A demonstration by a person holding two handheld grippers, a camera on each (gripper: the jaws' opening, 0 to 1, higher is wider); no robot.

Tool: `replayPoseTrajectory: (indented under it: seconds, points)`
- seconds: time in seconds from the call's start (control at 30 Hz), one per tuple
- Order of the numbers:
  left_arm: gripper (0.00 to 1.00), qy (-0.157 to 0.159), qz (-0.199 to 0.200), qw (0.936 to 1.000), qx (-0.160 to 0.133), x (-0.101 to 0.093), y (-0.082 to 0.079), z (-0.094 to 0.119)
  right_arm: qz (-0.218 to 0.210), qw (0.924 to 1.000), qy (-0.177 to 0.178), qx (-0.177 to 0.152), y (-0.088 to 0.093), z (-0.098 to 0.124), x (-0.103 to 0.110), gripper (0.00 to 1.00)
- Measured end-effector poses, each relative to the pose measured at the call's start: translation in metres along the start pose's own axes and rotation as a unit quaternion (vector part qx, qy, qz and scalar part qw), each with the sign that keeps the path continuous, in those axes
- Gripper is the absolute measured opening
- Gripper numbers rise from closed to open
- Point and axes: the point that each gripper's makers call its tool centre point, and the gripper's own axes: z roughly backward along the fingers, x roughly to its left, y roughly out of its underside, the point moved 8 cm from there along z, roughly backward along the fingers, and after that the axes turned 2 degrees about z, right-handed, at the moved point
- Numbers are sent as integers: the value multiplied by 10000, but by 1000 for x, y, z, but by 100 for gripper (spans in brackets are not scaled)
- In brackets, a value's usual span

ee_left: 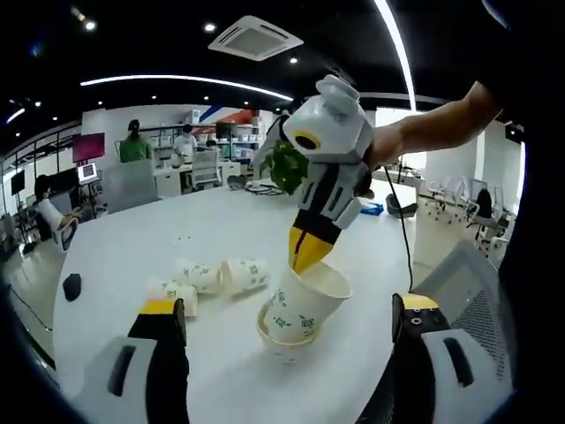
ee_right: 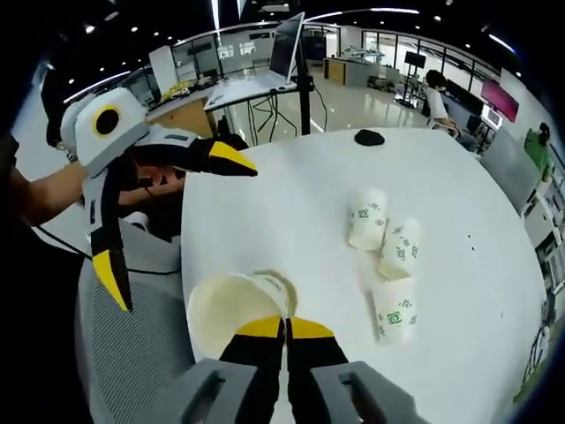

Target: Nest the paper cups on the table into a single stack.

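While the white table (ee_left: 115, 238) carries all the cups, I judge the job barely begun. Ahead of my left gripper (ee_left: 287, 327), whose fingers stand released and wide, three loose cups (ee_left: 207, 278) lie on their sides. My right gripper (ee_right: 284, 329) is clenched on the rim of a tilted cup (ee_left: 305, 305), entering an upright base cup (ee_left: 284, 344) just below its fingertips.
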Motion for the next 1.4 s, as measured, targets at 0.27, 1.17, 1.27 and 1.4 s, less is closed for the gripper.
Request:
replayPoseTrajectory:
  seconds: [0.27,1.17,1.27,1.4]
  points:
    - [93,-25,46,10000,9,-1,4,-1,182,9998,-1,126,-4,-15,5,0]
    - [86,-128,14,9999,64,1,6,2,550,9975,381,206,-2,-39,-4,0]
    - [86,-132,23,9999,82,2,7,1,499,9977,414,176,-1,-37,-8,0]
    - [86,-115,21,9999,102,2,9,2,525,9974,490,72,-1,-34,-10,5]
